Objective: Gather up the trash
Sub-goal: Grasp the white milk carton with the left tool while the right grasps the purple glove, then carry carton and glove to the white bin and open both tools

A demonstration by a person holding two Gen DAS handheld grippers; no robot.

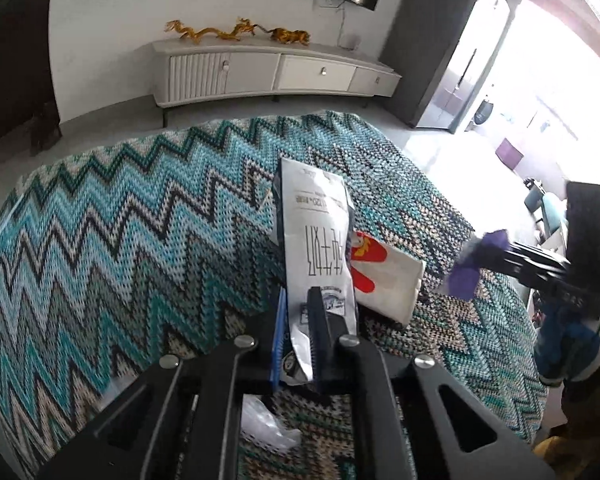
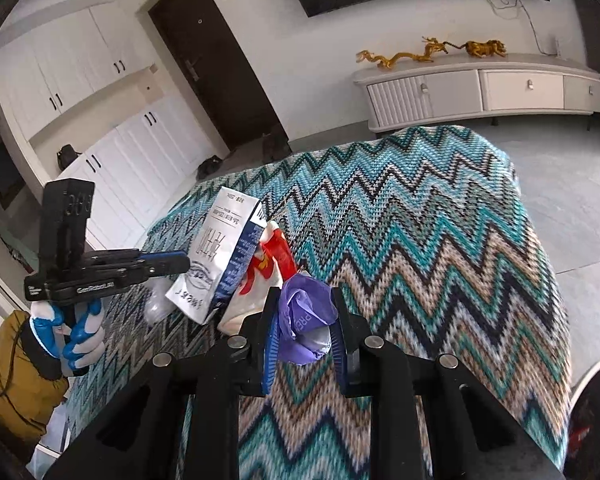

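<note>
My left gripper [image 1: 300, 300] is shut on a white and blue carton-like bag [image 1: 316, 232] with black print, held tilted above the zigzag blanket; it also shows in the right wrist view [image 2: 220, 256]. A white wrapper with red marks [image 1: 384, 276] lies just right of it, seen too in the right wrist view [image 2: 268, 264]. My right gripper [image 2: 304, 304] is shut on a crumpled purple wrapper [image 2: 304, 320], which shows at the right in the left wrist view [image 1: 476, 260]. A clear plastic scrap [image 1: 264, 424] lies under my left gripper.
The teal zigzag knitted blanket [image 1: 140, 240] covers the table. A white TV cabinet [image 1: 272, 72] with golden dragon figures stands against the far wall. White cupboards [image 2: 112, 152] and a dark door are at the left in the right wrist view. Grey floor surrounds the table.
</note>
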